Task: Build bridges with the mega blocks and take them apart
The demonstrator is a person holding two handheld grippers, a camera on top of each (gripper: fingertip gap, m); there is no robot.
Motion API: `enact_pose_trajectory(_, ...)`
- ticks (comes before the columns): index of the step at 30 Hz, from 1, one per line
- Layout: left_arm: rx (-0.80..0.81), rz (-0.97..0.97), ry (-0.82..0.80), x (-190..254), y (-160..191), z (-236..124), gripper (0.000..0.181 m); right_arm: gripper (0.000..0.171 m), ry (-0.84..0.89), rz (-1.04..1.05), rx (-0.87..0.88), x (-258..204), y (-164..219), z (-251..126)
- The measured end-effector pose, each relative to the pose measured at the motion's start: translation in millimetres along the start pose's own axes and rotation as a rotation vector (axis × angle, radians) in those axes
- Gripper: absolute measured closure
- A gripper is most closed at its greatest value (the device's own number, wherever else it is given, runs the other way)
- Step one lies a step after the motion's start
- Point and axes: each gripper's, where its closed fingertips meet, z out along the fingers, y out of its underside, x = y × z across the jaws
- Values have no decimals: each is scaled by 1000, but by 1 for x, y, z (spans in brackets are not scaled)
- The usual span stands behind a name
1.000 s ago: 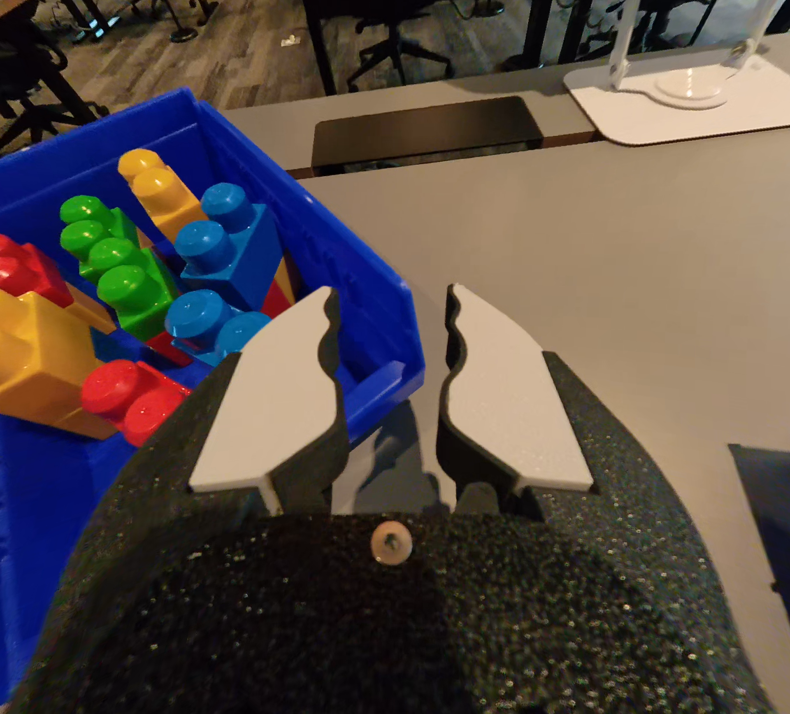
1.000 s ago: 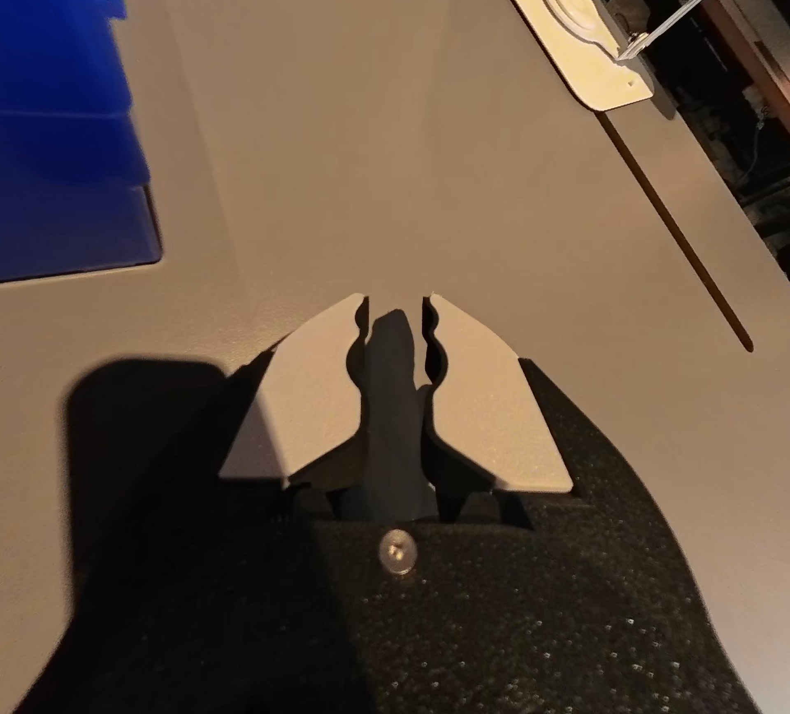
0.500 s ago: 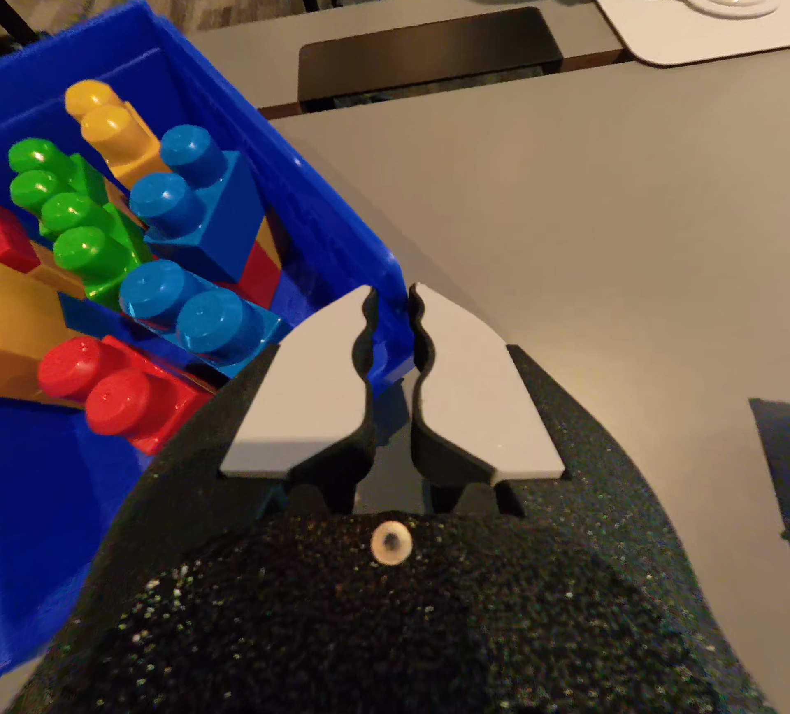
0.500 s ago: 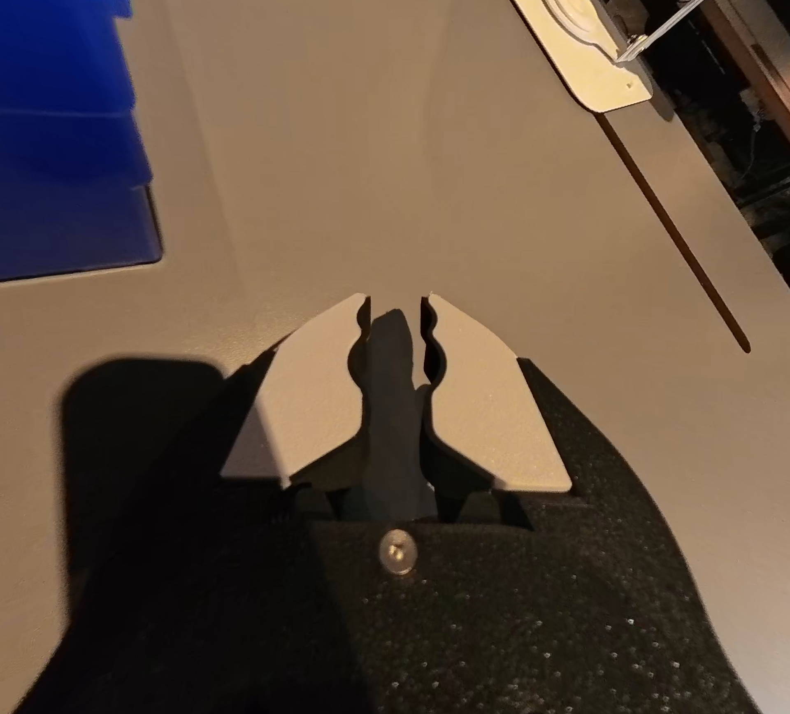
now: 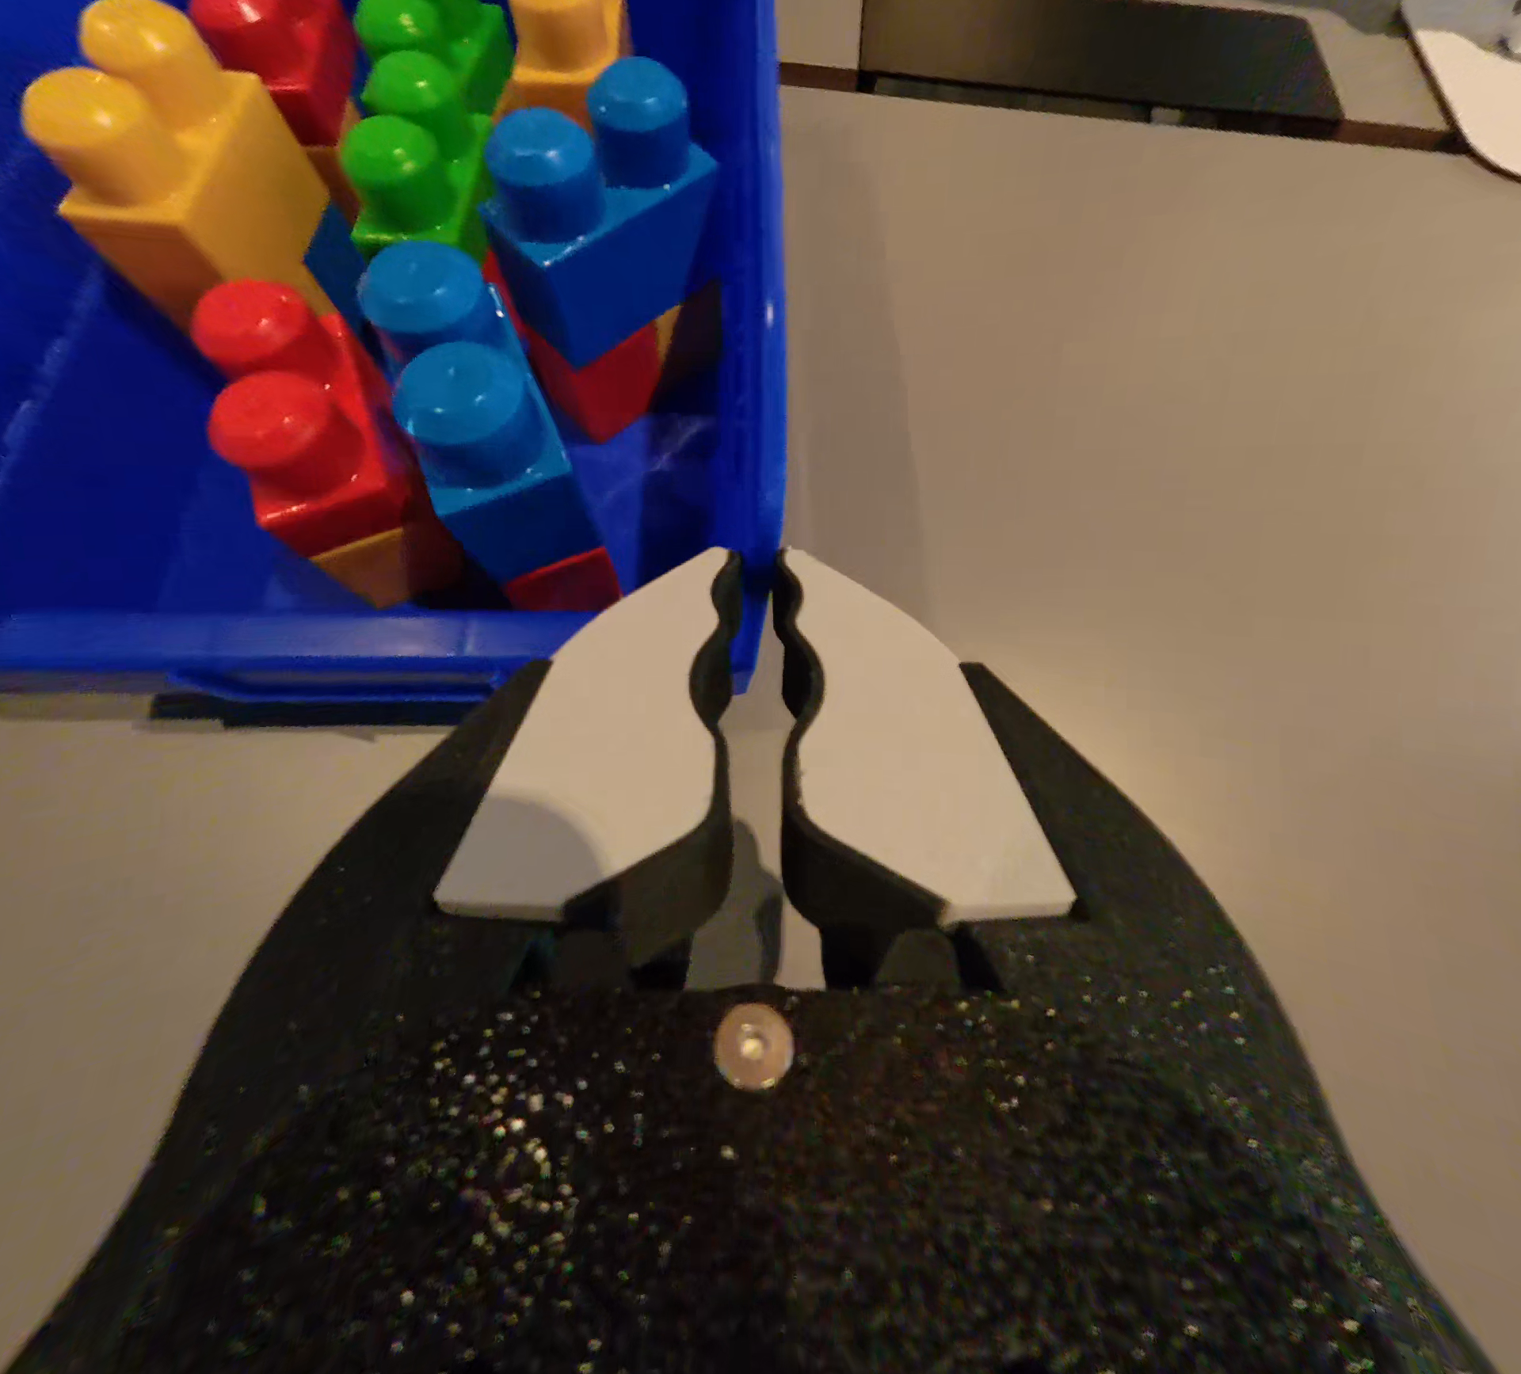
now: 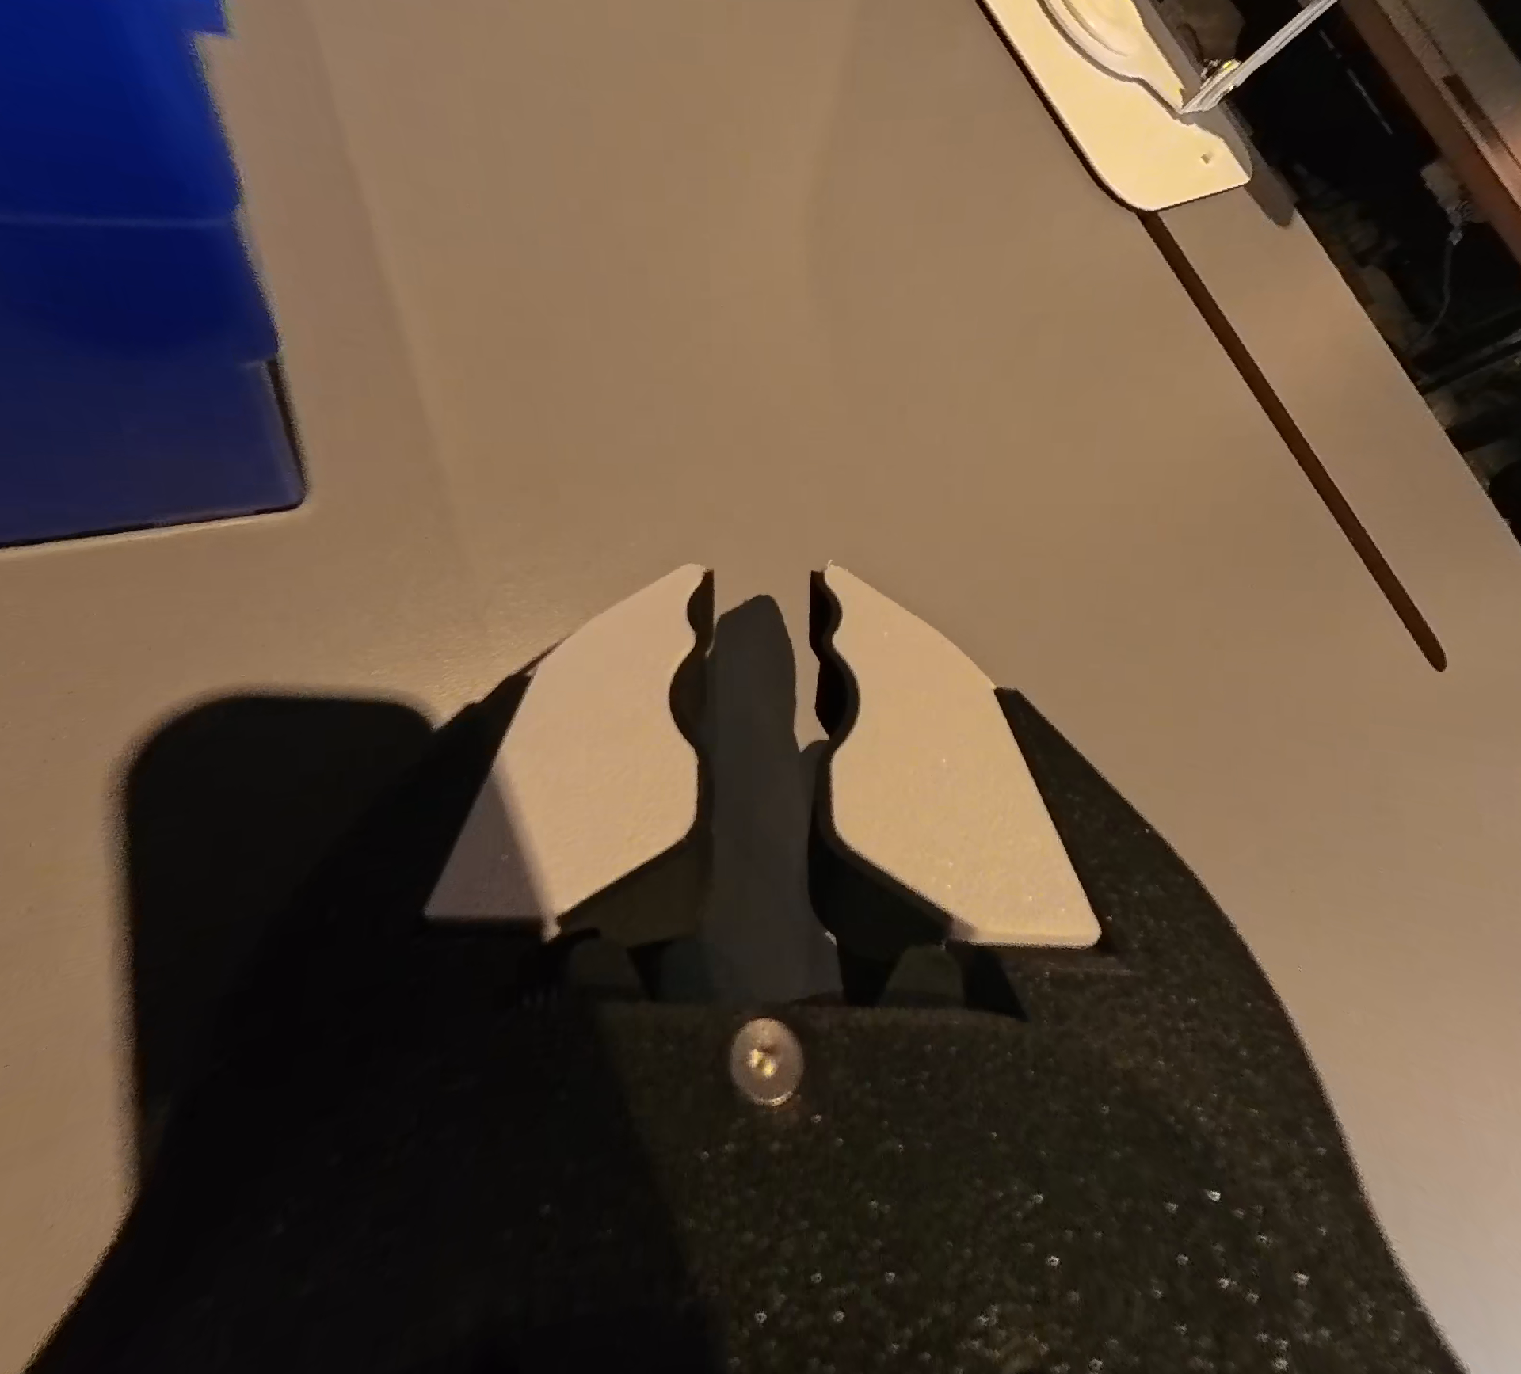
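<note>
A blue bin (image 5: 761, 265) at the left of the left wrist view holds several mega blocks standing studs-up: two blue (image 5: 609, 240) (image 5: 486, 446), two red (image 5: 313, 446), two yellow (image 5: 181, 166) and a green one (image 5: 420, 133). My left gripper (image 5: 755, 557) is shut and empty, with its tips just above the bin's near right corner. My right gripper (image 6: 761, 571) is empty with its jaws a narrow gap apart. It hangs low over the bare grey table, to the right of the bin (image 6: 107, 265).
A white lamp base stands at the far right of the table (image 5: 1473, 76) (image 6: 1095, 43). A black cable cover (image 5: 1086, 43) lies in the table behind the bin. A dark thin slot (image 6: 1300, 446) runs along the table's right side, with the table edge beyond it. Tip to tip, the grippers are about 65 cm apart.
My left gripper has closed from wide open to shut. It has swung left and pulled back, so the bin now lies ahead of it. The right gripper has not moved.
</note>
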Motion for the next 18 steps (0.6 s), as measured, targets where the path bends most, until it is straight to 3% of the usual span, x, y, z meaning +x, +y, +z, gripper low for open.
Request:
enact_pose_trajectory(12,23,-42,8,-3,-2,-3,173,149,4,-4,0,0,0,0)
enact_pose_trajectory(18,294,41,20,11,-45,-31,166,148,7,7,-2,1,0,0)
